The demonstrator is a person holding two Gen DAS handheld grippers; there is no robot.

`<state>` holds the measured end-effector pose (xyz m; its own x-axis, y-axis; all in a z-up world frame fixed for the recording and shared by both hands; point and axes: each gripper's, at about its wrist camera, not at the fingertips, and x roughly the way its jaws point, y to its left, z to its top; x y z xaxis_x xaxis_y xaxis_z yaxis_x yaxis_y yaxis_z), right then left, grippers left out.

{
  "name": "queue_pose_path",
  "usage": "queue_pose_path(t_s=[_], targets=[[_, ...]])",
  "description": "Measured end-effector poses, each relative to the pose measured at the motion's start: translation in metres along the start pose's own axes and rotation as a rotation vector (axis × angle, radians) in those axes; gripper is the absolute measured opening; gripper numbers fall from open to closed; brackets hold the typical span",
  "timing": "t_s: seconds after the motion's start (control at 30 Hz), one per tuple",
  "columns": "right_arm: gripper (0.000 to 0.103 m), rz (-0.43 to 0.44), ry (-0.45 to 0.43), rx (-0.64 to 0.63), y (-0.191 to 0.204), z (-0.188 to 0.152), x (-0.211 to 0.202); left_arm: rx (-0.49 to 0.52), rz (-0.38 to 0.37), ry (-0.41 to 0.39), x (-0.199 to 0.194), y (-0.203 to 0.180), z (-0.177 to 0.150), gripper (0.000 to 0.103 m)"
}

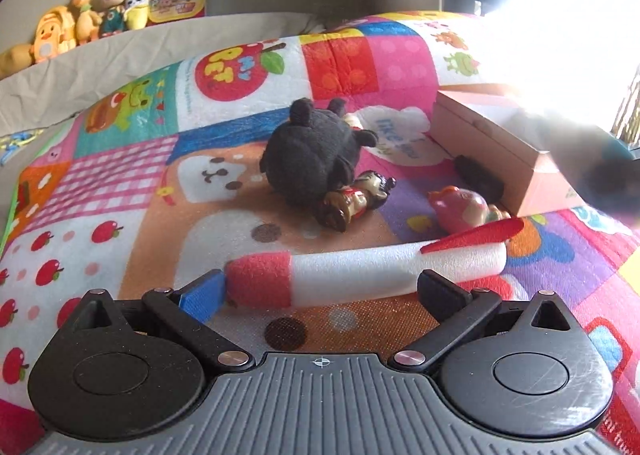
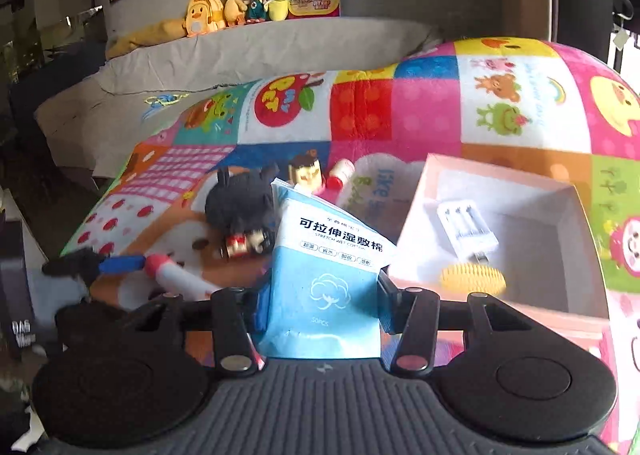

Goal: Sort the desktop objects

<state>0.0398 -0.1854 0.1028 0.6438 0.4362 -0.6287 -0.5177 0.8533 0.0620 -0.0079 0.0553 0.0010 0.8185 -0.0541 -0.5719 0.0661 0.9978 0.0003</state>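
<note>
The right tongs are closed partway onto a blue cotton-pad packet, pads pressing its sides, holding it upright just left of the open pink box. The left tongs gape wide and hold nothing, with the foam rocket lying across the blanket between their tips.

A bright patchwork blanket covers the surface. On it lie a black plush toy, a small figurine touching it, a pink toy, a foam rocket, an open pink box, and what looks like a blocky figure.
</note>
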Motion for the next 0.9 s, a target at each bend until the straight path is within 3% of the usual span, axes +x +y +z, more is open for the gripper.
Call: queue_pose_path(t_s=[0.13, 0.27, 0.33, 0.4, 0.47, 0.57, 0.63, 0.73, 0.9], targets=[[0.051, -0.156, 0.004, 0.027, -0.021, -0.049, -0.01, 0.108, -0.001, 0.017, 0.001, -0.017, 0.0, 0.103], [0.08, -0.262, -0.041, 0.146, -0.046, -0.085, -0.014, 0.108, 0.057, -0.025, -0.014, -0.03, 0.0, 0.103], [0.087, -0.294, -0.081, 0.172, -0.053, -0.098, -0.02, 0.11, 0.005, -0.043, -0.024, -0.037, 0.001, 0.103], [0.094, -0.301, -0.1, 0.209, -0.058, -0.109, -0.023, 0.163, -0.077, -0.004, -0.024, -0.05, 0.002, 0.103], [0.099, -0.282, -0.09, 0.257, -0.065, -0.117, -0.021, 0.236, -0.085, 0.034, -0.017, -0.066, 0.0, 0.103], [0.101, -0.254, -0.071, 0.307, -0.069, -0.125, -0.016, 0.328, -0.022, 0.049, -0.002, -0.084, -0.004, 0.103], [0.103, -0.244, -0.075, 0.339, -0.07, -0.128, -0.016, 0.328, 0.021, 0.038, 0.006, -0.084, 0.002, 0.103], [0.103, -0.21, -0.095, 0.41, -0.074, -0.13, -0.017, 0.335, 0.128, 0.047, 0.018, -0.072, 0.012, 0.103], [0.103, -0.224, -0.082, 0.396, -0.07, -0.128, -0.015, 0.287, 0.31, 0.078, 0.031, -0.032, 0.022, 0.103]])
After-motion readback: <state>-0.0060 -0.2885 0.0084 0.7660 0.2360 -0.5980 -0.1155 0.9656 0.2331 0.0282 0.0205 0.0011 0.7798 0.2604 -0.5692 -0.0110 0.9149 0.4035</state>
